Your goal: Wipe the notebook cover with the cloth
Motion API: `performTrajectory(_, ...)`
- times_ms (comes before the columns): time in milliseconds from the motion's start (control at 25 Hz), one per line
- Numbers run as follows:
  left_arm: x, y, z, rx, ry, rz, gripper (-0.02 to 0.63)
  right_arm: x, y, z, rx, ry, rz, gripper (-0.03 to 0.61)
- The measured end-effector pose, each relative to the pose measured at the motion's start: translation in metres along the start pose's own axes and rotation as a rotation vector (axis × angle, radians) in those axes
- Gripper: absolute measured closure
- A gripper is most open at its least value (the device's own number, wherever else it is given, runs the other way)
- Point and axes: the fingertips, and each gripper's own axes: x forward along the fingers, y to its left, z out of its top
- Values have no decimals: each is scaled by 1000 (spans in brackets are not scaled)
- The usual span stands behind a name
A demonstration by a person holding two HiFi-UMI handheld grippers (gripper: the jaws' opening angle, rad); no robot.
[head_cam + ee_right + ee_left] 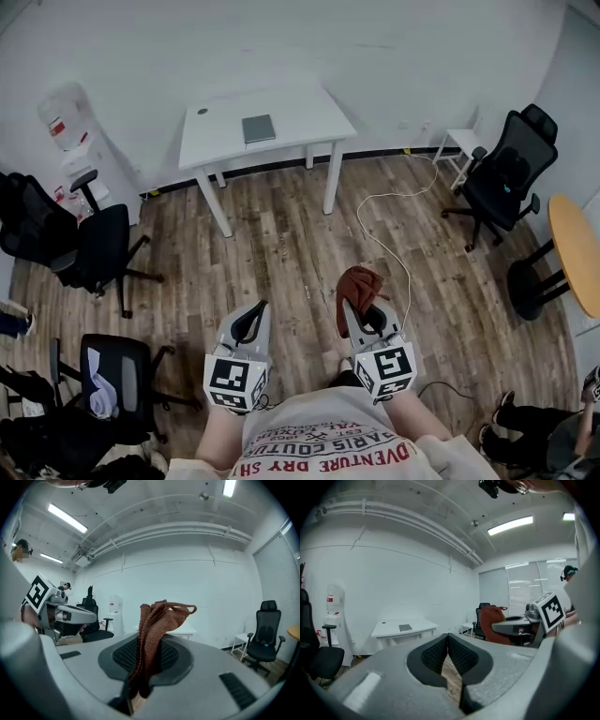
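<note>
The right gripper point(350, 307) is clamping the rust-brown cloth point(159, 620), which is bunching upward past its tips. The left gripper point(257, 309) is sitting closed and empty. At 12 o'clock, well apart, the grey notebook point(259, 128) is lying flat on the white bench point(302, 114).

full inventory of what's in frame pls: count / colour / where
table: 1, white, by the far wall
notebook: 1, grey, flat on the table
water dispenser: 1, white, left of the table
office chairs: at least 3, black, two left, one right
round table: 1, wood top, right edge
cable: 1, white, on the floor
cloth: 1, reddish-brown, in the right jaws
left hand-held gripper: 1, grey, jaws together, empty
right hand-held gripper: 1, grey, shut on the cloth
</note>
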Motion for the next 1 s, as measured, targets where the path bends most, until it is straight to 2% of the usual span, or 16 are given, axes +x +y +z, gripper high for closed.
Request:
performTrajectory(280, -15, 6, -8, 2, 14, -27, 604, 0, 12, -4, 103, 8, -10, 505)
performTrajectory(400, -25, 12, -14, -16, 20, -20, 604, 1, 15, -7, 93, 11, -36, 505)
performTrajectory(520, -25, 30, -21, -58, 31, 8, 604, 13, 22, -11, 78, 31, -21, 505)
performTrajectory(760, 2, 59, -37, -113, 54, 39, 604, 54, 29, -17, 42, 67, 43, 505)
performTrajectory(1000, 64, 95, -37, -120, 85, 55, 603, 132, 5, -24, 95, 97, 83, 505)
